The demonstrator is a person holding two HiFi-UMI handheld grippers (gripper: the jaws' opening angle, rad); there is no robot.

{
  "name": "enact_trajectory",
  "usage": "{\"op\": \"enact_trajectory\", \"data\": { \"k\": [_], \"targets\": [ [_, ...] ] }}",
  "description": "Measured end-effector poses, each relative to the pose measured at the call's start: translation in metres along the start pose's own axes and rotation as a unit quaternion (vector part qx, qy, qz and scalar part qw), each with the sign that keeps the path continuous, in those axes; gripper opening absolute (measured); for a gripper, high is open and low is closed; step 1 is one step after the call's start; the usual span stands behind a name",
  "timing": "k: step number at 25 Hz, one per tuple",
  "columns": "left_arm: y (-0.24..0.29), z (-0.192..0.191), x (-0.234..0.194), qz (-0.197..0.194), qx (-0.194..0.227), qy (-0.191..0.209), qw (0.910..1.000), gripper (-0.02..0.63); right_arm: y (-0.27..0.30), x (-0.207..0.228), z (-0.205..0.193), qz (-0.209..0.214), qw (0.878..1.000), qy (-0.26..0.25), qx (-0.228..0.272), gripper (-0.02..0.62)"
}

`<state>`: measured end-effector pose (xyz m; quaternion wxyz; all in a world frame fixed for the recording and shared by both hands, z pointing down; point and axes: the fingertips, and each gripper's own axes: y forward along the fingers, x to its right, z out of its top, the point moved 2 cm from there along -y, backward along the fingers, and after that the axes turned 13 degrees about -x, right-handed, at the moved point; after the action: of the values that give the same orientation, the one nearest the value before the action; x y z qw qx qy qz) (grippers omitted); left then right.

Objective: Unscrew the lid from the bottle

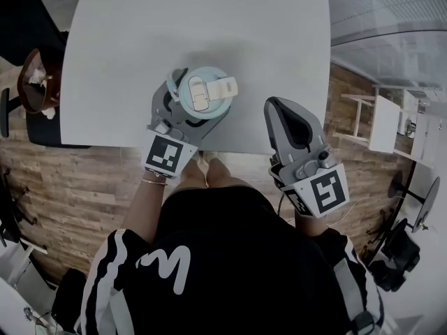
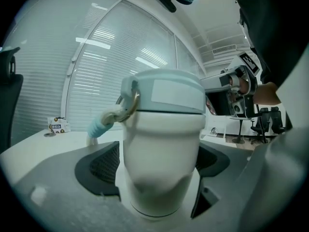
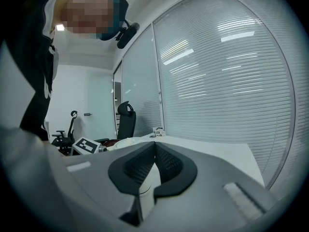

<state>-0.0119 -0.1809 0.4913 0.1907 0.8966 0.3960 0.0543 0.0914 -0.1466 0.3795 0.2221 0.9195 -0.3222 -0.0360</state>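
Bottle (image 2: pixel 161 168) smooth plastic, slight sheen; table (image 1: pixel 140 47) matt; floor (image 1: pixel 84 180) wood planks.

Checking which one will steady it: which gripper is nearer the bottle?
Left. The left gripper has the bottle between its open jaws; the right gripper, shut, hangs apart to the bottle's right.

The person wears a black top (image 1: pixel 237 257) with white sleeve stripes (image 1: pixel 105 278) at seven o'clock and a bracelet (image 1: pixel 155 181). Grey left gripper (image 1: pixel 199 95) and right gripper (image 1: pixel 274 105) carry black-and-white marker cubes (image 1: pixel 167 153).
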Motion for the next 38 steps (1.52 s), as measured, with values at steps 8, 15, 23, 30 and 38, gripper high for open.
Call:
{"op": "enact_trajectory", "data": {
  "k": [8,15,23,30,38],
  "targets": [
    [0.011,0.001,0.006,-0.028,0.0,0.035,0.999,0.463,0.0,0.002,-0.004,-0.005,1.0,0.001,-0.01,0.0],
    [0.018,-0.002,0.01,-0.042,-0.008,0.07,0.9966,0.462,0.004,0.004,-0.004,-0.006,1.0,-0.003,-0.014,0.0],
    [0.023,-0.003,0.009,-0.046,0.008,0.076,0.996,0.462,0.011,-0.001,-0.007,0.004,1.0,-0.008,-0.014,0.0],
    [0.024,-0.003,0.01,-0.057,0.006,0.071,0.9958,0.462,0.038,-0.033,-0.014,0.086,0.995,-0.045,-0.023,0.17],
    [0.025,-0.007,0.011,-0.071,-0.002,0.075,0.9947,0.46,0.043,-0.049,-0.019,0.16,0.983,-0.088,-0.011,0.38]
  ]
}}
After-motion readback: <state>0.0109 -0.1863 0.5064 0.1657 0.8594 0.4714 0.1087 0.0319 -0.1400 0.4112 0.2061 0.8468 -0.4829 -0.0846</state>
